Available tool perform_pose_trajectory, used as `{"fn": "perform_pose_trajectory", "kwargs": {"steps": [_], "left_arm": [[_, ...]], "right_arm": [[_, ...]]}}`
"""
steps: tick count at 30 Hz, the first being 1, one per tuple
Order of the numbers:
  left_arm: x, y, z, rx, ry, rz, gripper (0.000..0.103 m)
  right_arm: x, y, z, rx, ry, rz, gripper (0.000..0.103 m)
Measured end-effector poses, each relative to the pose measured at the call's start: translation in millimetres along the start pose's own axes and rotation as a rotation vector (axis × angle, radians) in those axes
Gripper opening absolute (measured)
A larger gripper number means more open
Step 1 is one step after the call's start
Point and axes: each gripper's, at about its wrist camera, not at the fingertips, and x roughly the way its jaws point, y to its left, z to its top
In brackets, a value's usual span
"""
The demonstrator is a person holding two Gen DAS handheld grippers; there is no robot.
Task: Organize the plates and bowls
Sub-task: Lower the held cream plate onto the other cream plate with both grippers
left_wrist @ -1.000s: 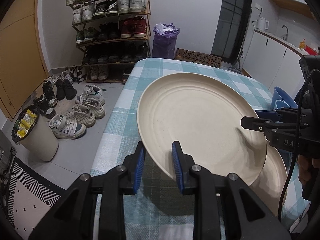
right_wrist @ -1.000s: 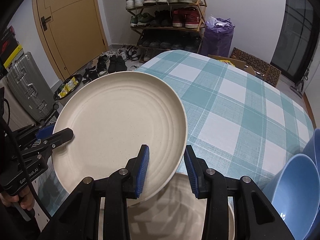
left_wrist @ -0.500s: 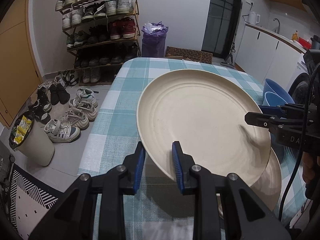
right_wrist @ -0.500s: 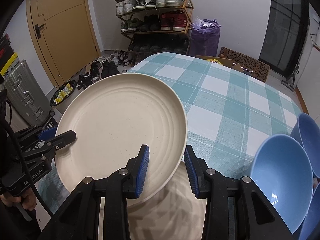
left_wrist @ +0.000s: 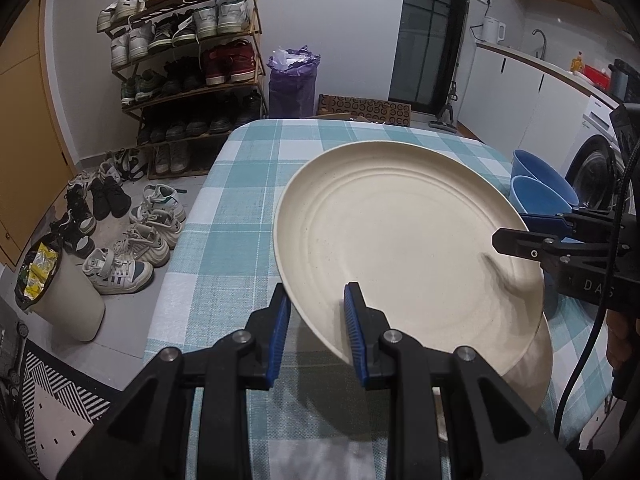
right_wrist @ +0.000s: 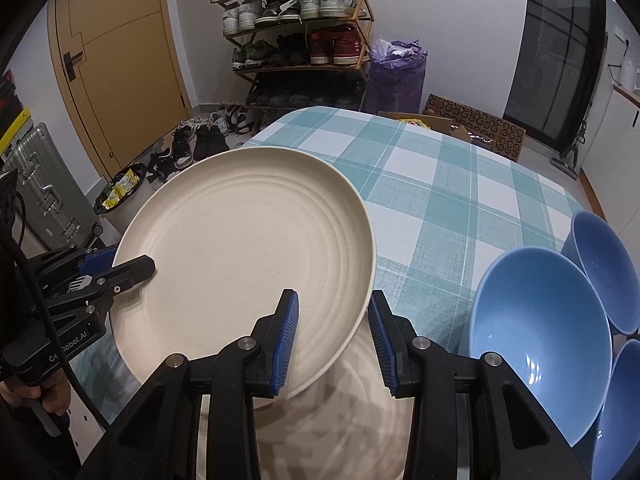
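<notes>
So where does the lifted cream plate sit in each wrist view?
Left wrist: the lifted cream plate fills centre-right, its near rim between the left tongs.
Right wrist: the plate lies centre-left, its rim between the right tongs.
Shared landmark: the shoe rack beyond the table.

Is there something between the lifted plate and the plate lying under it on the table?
Nothing visible. The lifted plate, clamped at opposite rims by the left gripper and right gripper, hangs tilted over the lower plate.
</notes>
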Motion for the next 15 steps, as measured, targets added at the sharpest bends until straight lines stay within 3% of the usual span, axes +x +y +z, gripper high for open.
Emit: {"fn": "perform_pose_trajectory", "kwargs": {"steps": [15], "left_arm": [[-2, -18, -1, 0.046, 0.004, -0.022, 0.026]], "right_arm": [[-16, -12, -19, 0.040, -0.005, -0.026, 0.037]]}}
